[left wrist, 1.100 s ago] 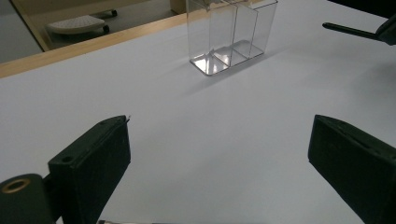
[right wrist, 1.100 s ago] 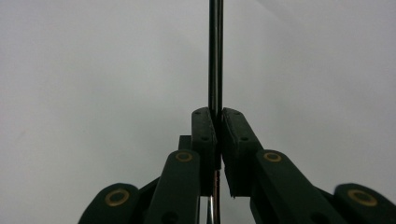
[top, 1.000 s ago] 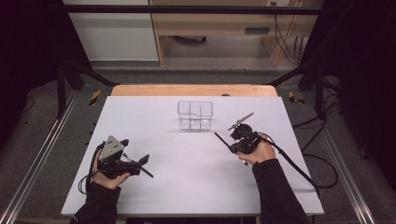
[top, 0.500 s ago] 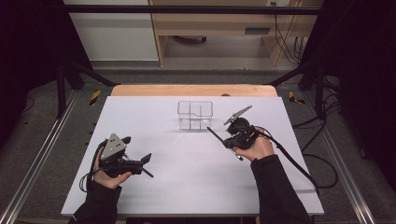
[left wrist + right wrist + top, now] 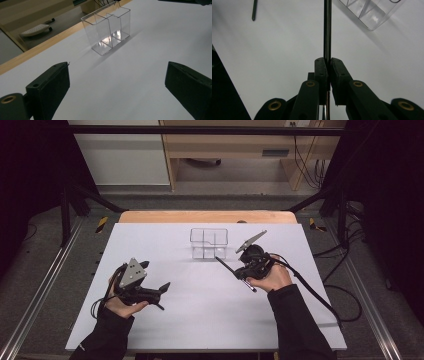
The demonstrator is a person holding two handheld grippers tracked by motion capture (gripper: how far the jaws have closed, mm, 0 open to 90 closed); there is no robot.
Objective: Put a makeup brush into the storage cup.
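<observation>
The right gripper (image 5: 239,270), jaws clamped on a thin rod (image 5: 327,27), carries it just beside the clear box (image 5: 208,242). Next: tip it into a compartment. The left gripper (image 5: 159,292), wide open and empty, waits well apart from the box.

White surface (image 5: 200,320) under both hand-held grippers. Wooden strip (image 5: 165,216) along edge beyond them. Farther off: wooden bench (image 5: 240,145), white cabinet (image 5: 120,155), cables (image 5: 305,155) on grey floor (image 5: 50,270).
</observation>
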